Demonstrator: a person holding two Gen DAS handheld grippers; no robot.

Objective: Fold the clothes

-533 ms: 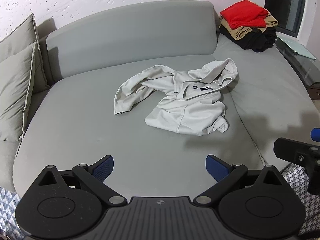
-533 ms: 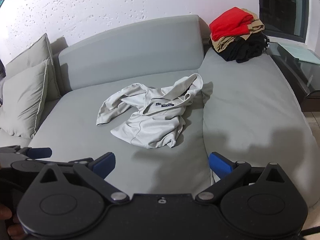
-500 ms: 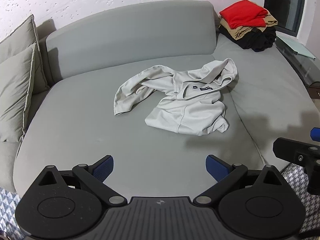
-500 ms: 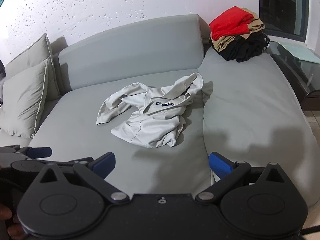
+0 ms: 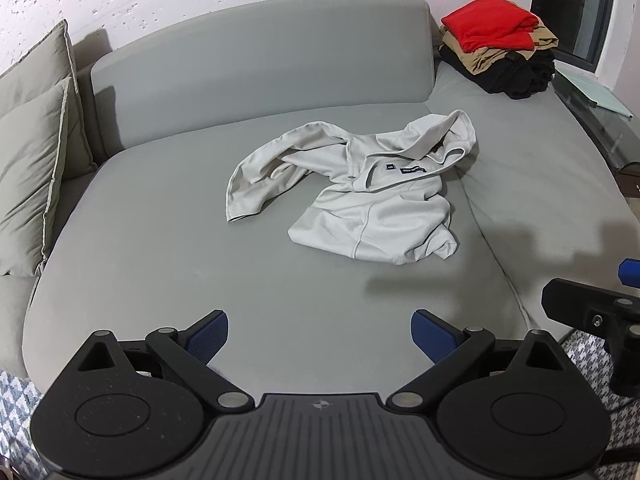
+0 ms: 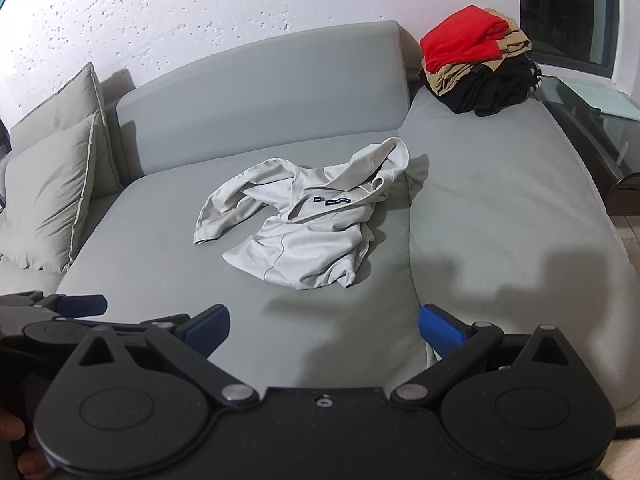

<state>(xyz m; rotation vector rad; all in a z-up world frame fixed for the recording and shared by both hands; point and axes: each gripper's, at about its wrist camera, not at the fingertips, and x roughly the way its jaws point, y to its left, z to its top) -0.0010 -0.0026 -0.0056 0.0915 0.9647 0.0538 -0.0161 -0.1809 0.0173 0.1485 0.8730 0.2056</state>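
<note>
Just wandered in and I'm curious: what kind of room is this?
Probably a home living room: a wide grey sofa with cushions, a crumpled pale hoodie on the seat, and a stack of folded clothes at its far corner.

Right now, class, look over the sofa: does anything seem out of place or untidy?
Yes. The pale grey hoodie lies crumpled in the middle of the sofa seat, one sleeve flung out, hood bunched up. It looks odd against the folded stack of clothes at the far right corner.

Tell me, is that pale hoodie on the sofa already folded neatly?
No, the pale hoodie lies crumpled on the sofa, one sleeve flung out to the side.
</note>
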